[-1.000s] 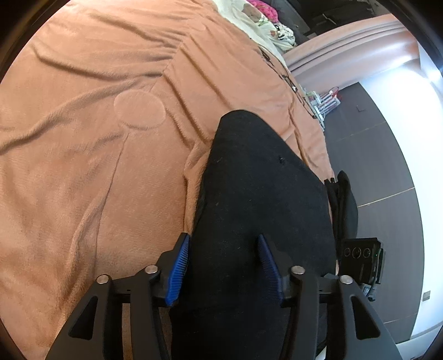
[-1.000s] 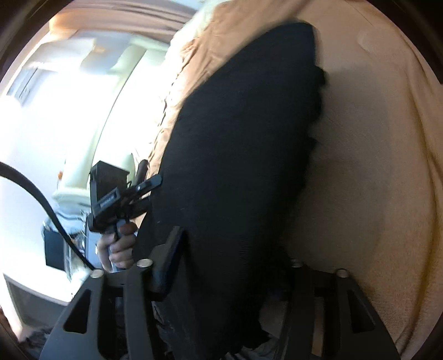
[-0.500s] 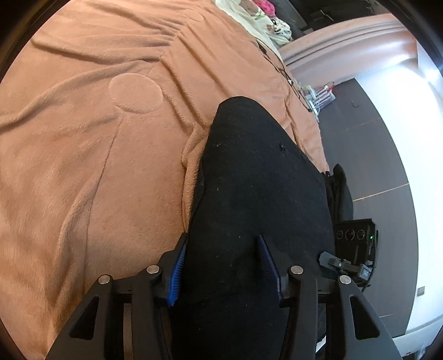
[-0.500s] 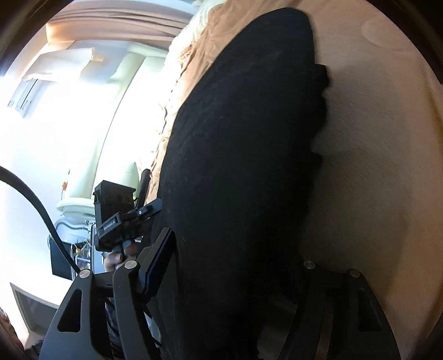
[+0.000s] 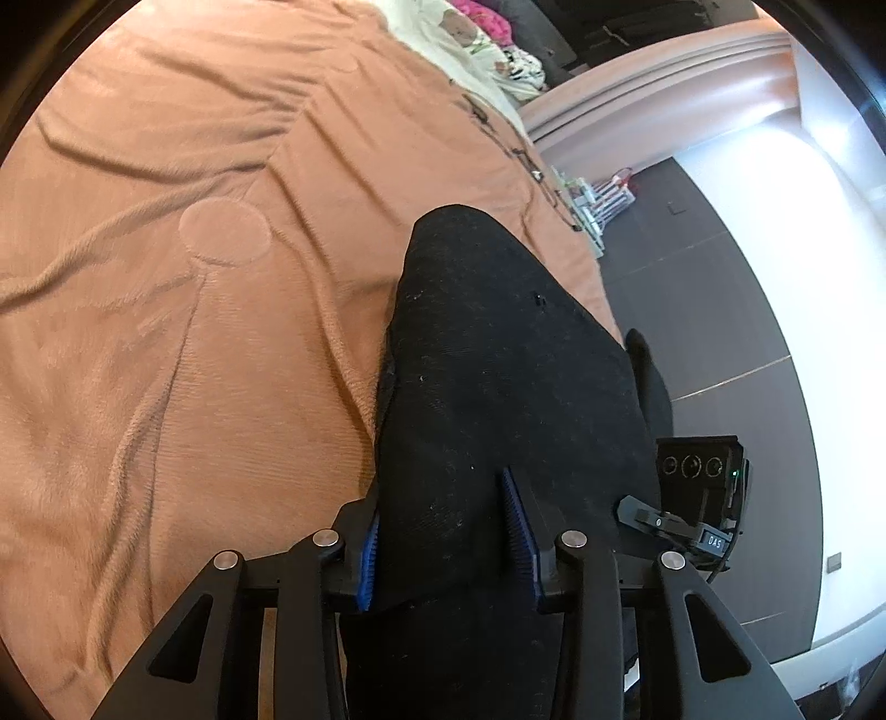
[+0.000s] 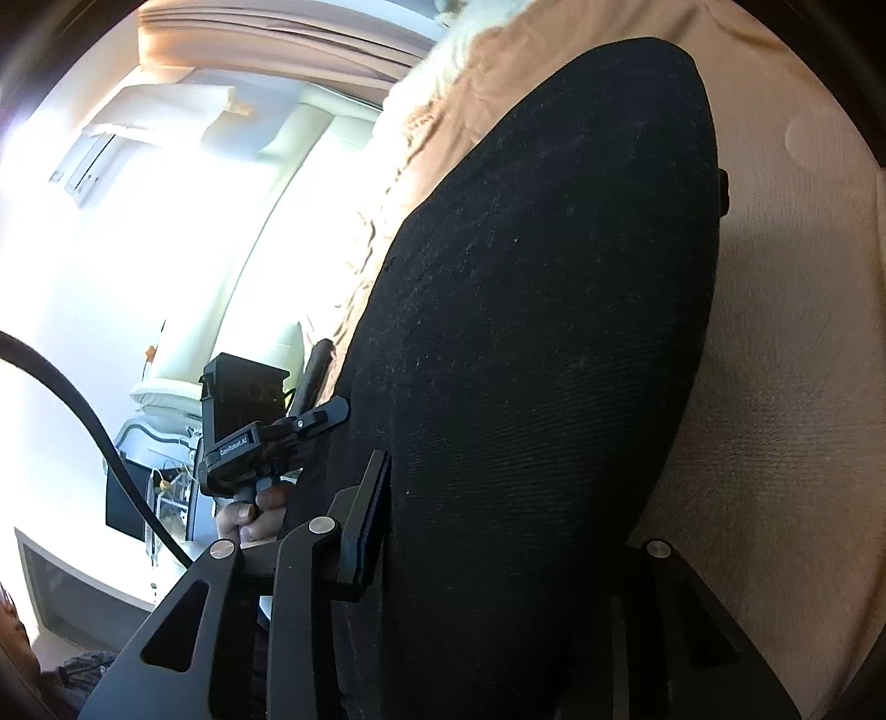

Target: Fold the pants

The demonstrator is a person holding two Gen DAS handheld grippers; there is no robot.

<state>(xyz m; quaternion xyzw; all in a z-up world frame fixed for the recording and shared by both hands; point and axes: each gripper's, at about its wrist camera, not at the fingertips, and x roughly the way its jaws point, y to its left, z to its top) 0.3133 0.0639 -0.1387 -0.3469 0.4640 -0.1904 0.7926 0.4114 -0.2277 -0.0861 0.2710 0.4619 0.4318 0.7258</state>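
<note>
Black pants lie along the edge of a bed, on an orange-brown blanket. My left gripper has their near end between its blue pads; the jaws are closing and the cloth fills the gap and rises toward them. In the right wrist view the pants fill the middle. My right gripper is closing on them: its left finger presses the cloth's edge, and its right finger is hidden under the fabric. Each gripper appears in the other's view, the right one and the hand-held left one.
The blanket stretches wide beside the pants. White and pink bedding lies at the far end by a pinkish curved bed frame. Dark floor runs along the bed's edge, with a small rack. A black cable hangs at the left.
Both grippers' jaws have narrowed onto the black cloth, the right one sharply in the last half second. The left gripper has risen slightly with the fabric.
</note>
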